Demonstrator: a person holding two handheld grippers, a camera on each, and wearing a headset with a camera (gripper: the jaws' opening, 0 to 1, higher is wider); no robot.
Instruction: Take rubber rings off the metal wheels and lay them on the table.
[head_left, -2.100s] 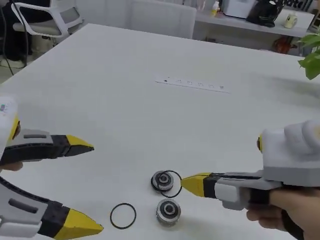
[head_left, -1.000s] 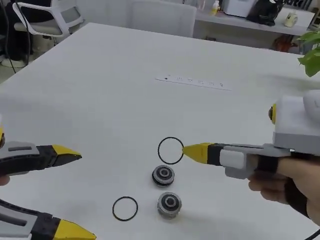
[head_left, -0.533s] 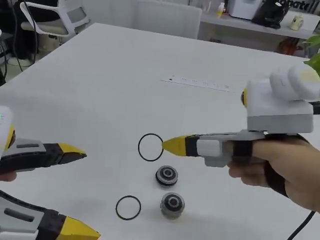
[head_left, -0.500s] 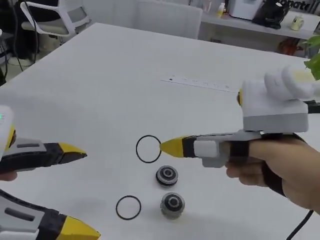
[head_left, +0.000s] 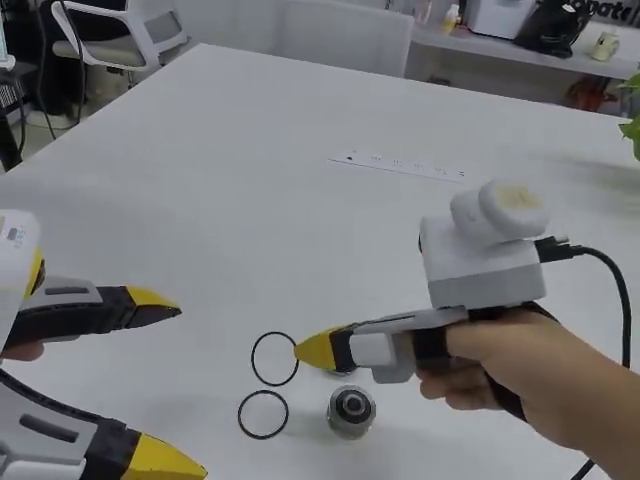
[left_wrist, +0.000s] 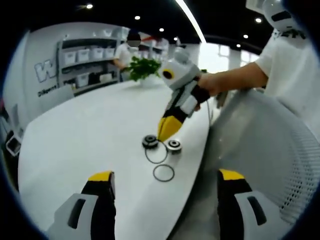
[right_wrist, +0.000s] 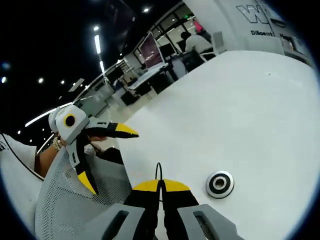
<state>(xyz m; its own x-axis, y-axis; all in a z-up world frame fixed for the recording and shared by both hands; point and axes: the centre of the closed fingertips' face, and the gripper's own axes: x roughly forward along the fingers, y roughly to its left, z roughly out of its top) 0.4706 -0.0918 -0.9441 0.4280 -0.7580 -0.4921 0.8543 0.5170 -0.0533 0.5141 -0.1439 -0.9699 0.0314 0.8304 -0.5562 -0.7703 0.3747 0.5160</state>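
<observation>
My right gripper (head_left: 300, 350) is shut on a thin black rubber ring (head_left: 275, 358), which it holds low over the white table (head_left: 250, 180). The ring shows edge-on between the closed jaws (right_wrist: 158, 172) and hanging beside the wheels (left_wrist: 156, 152). A second ring (head_left: 263, 414) lies flat just in front of it. One bare metal wheel (head_left: 351, 410) stands under the right gripper. Two wheels (left_wrist: 150, 141) (left_wrist: 174, 145) sit side by side. My left gripper (head_left: 175, 385) hangs open at the near left, nothing between its fingers.
A white power strip (head_left: 395, 165) lies mid-table, far from the work. Office chairs (head_left: 110, 30) stand beyond the far edge. A green plant (left_wrist: 145, 67) is at the table's far end. The right gripper's cable (head_left: 600, 290) trails to the right.
The right gripper pulled the ring off the far wheel, lifted it, then carried it left and down beside the ring lying on the table. The left gripper stayed open and still.
</observation>
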